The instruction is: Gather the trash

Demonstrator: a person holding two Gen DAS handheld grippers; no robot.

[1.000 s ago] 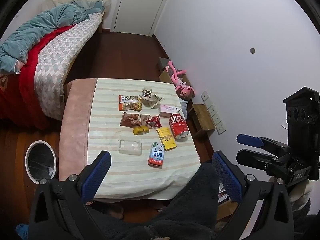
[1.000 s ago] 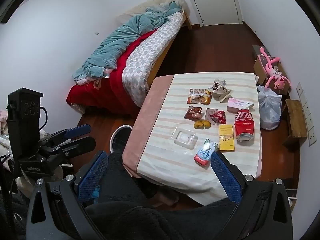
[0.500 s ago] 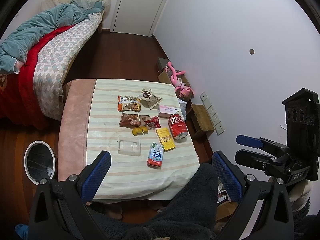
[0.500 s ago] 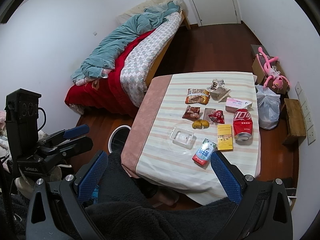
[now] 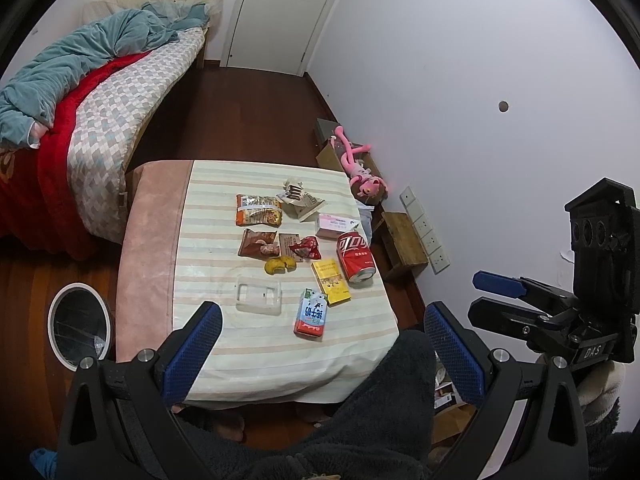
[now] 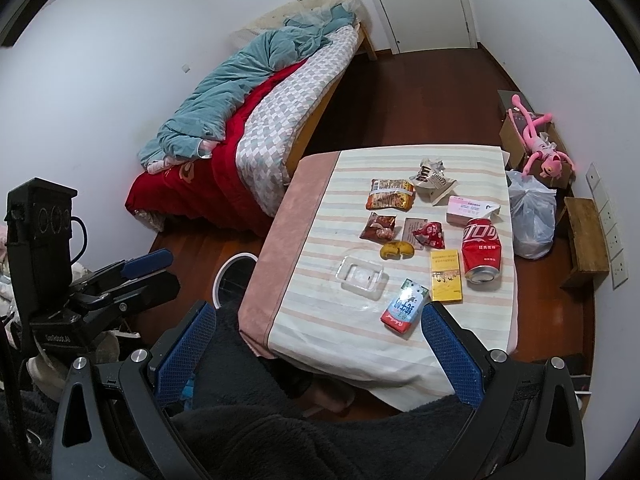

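Trash lies spread on the striped table (image 5: 160,240): a red cola can (image 5: 356,256) on its side, a yellow box (image 5: 330,282), a milk carton (image 5: 312,312), a clear plastic tray (image 5: 258,294), an orange snack bag (image 5: 258,210), small wrappers (image 5: 306,248) and a crumpled white wrapper (image 5: 300,198). A white-rimmed bin (image 5: 78,326) stands on the floor left of the table. My left gripper (image 5: 322,354) hovers open and empty above the near table edge. My right gripper (image 6: 320,354) is open and empty too, with the carton (image 6: 404,306) just beyond it.
A bed (image 5: 100,112) with a teal and red quilt fills the left side. A pink plush toy (image 5: 360,172), a wooden stool (image 5: 404,240) and a plastic bag (image 6: 532,216) crowd the wall right of the table. A dark fleece sleeve (image 5: 360,420) lies under both grippers.
Both views have drifted slightly back from the table. Nothing on the table has moved, and both grippers stay open and empty.
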